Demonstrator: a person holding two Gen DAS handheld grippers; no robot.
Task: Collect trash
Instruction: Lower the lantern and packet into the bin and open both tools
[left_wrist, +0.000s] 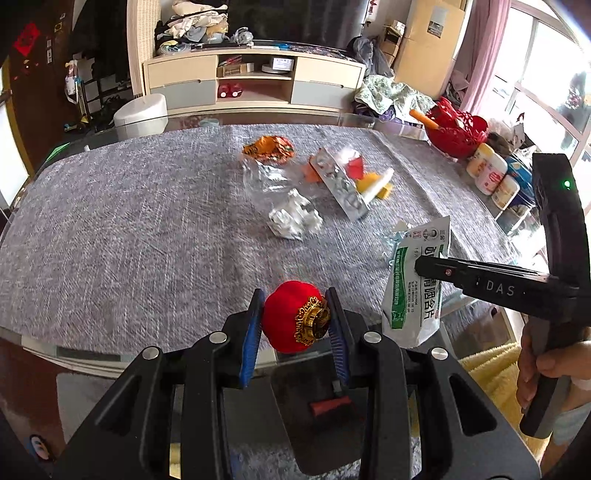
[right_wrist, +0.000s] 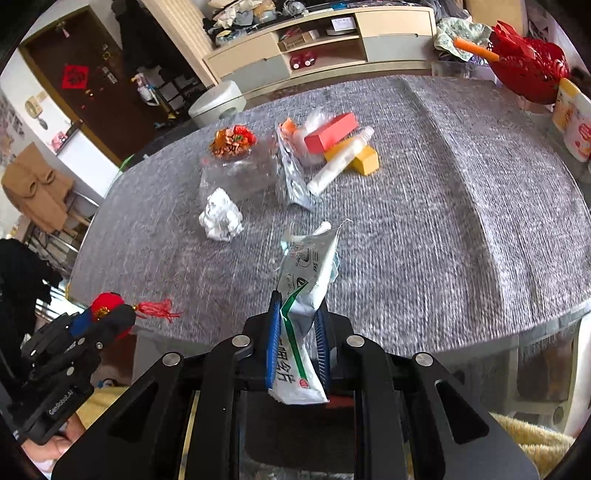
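Observation:
My left gripper is shut on a small red lantern ornament with a gold cap, held over the table's near edge; it also shows in the right wrist view with its red tassel trailing. My right gripper is shut on a white and green medicine packet, also seen in the left wrist view. On the grey tablecloth lie a crumpled white paper ball, a clear plastic bag, an orange snack wrapper, a silver foil pouch, a white tube, and red and yellow boxes.
A red basket and white bottles stand at the table's right side. A white round bin and a TV cabinet are beyond the far edge. A yellow towel lies below the near edge.

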